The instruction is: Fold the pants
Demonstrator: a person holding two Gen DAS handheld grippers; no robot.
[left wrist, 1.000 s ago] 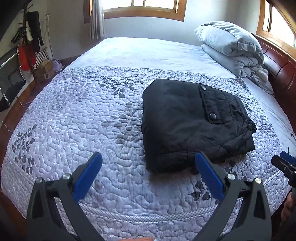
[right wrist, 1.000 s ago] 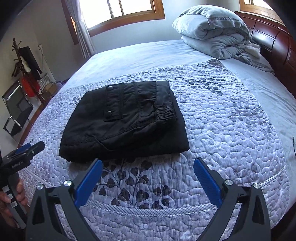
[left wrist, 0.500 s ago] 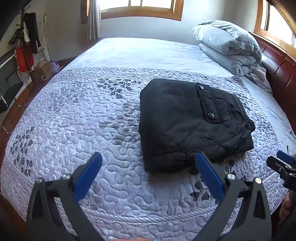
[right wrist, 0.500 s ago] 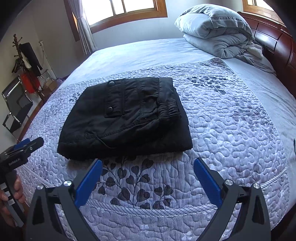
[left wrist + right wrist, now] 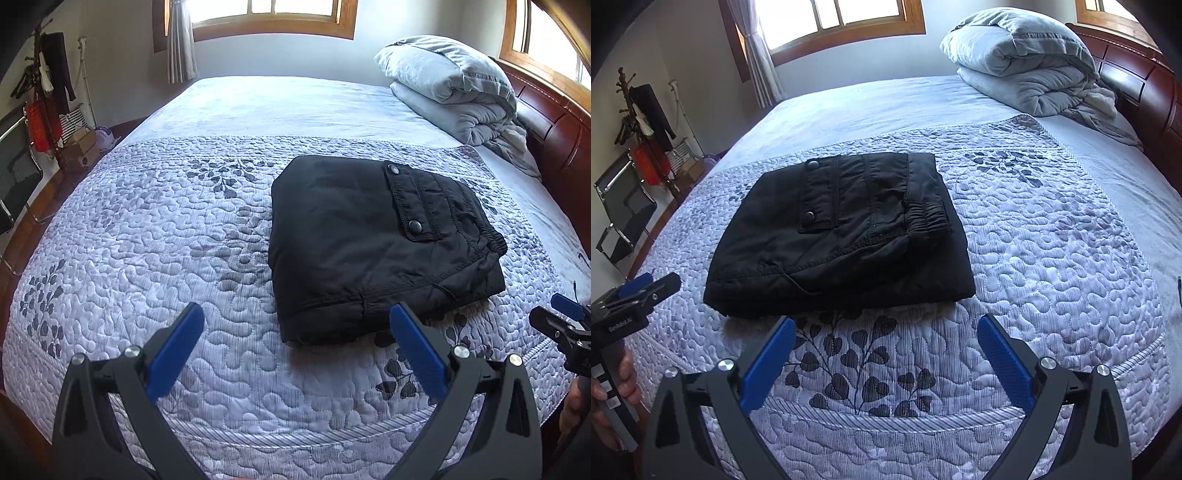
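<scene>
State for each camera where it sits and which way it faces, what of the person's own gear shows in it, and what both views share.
Left wrist: on the left gripper, open, above the bed's near edge, facing the black pants from their left; the right gripper shows at the right border.
Right wrist: on the right gripper, open, facing the pants from their right; the left gripper and its hand show at left.
Shared: the folded pants, quilted bedspread, grey duvet.

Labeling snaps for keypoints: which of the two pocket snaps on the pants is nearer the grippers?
The lower snap at the pocket flap's near corner; the other snap sits at the far corner of the black pants.
</scene>
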